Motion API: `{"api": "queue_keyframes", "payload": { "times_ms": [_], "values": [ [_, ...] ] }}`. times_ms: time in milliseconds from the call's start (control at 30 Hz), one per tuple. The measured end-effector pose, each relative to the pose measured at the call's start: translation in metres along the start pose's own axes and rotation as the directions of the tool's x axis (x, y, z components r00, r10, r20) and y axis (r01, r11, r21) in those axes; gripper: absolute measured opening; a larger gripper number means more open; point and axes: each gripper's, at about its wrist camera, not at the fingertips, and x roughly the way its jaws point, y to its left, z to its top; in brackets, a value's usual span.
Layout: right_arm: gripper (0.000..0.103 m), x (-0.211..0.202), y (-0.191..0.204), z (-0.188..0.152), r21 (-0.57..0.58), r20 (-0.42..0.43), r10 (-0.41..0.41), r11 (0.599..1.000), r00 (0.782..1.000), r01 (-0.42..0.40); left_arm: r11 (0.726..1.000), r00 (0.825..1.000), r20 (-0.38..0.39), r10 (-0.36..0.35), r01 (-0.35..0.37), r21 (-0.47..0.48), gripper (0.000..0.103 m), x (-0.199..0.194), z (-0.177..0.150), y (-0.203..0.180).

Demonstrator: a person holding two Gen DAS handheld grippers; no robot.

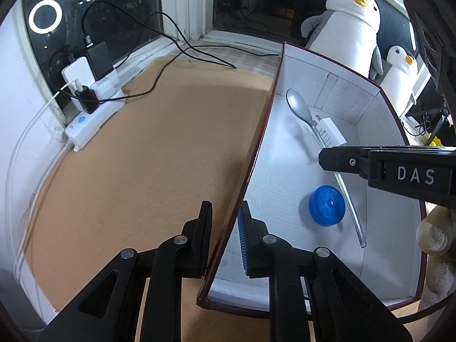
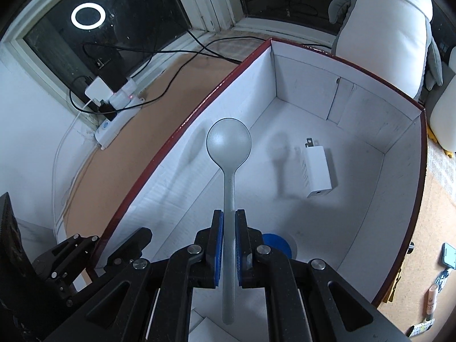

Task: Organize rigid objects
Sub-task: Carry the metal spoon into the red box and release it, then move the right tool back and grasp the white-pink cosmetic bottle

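- Where the right gripper [image 2: 228, 245] crosses the left-wrist view, it hides part of the white box's [image 1: 285, 168] floor; the box, red-edged outside, stands on a tan mat [image 1: 142, 156].
- Astride the box's left wall, the left gripper [image 1: 225, 239] has one finger outside and one inside, its jaws near the wall; contact cannot be confirmed.
- "DAS" reads on the right gripper's side.
- Clamped by its handle between the right gripper's closed pads, the grey spoon [image 2: 228, 154] hangs over the box, long axis pointing away, bowl foremost.
- A white charger [image 2: 316, 171] lies right of the bowl; its print is illegible.
- A blue cap [image 1: 327, 205] is partly hidden in the right-wrist view.
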Motion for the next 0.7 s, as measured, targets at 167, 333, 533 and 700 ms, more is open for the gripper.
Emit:
{"api": "queue_keyframes", "payload": {
  "times_ms": [167, 333, 533, 700],
  "values": [
    [0.038, -0.004, 0.006, 0.000, -0.025, 0.025, -0.022, 0.999, 0.999, 0.023, 1.000, 1.000, 0.000, 0.003, -0.003, 0.002, 0.017, 0.001, 0.000, 0.000],
    [0.044, -0.014, 0.004, -0.001, -0.025, 0.054, -0.019, 0.999, 0.998, 0.020, 1.000, 1.000, -0.001, 0.004, -0.004, 0.005, 0.017, 0.001, 0.000, 0.000],
    [0.045, -0.034, -0.004, -0.009, -0.005, 0.100, 0.007, 1.000, 0.995, -0.007, 1.000, 1.000, -0.005, 0.014, -0.014, 0.016, 0.017, 0.001, 0.000, 0.000],
    [0.045, -0.063, -0.014, -0.020, 0.007, 0.155, 0.015, 1.000, 0.988, -0.016, 0.999, 1.000, -0.012, 0.027, -0.026, 0.028, 0.017, 0.001, 0.000, -0.002]
  ]
}}
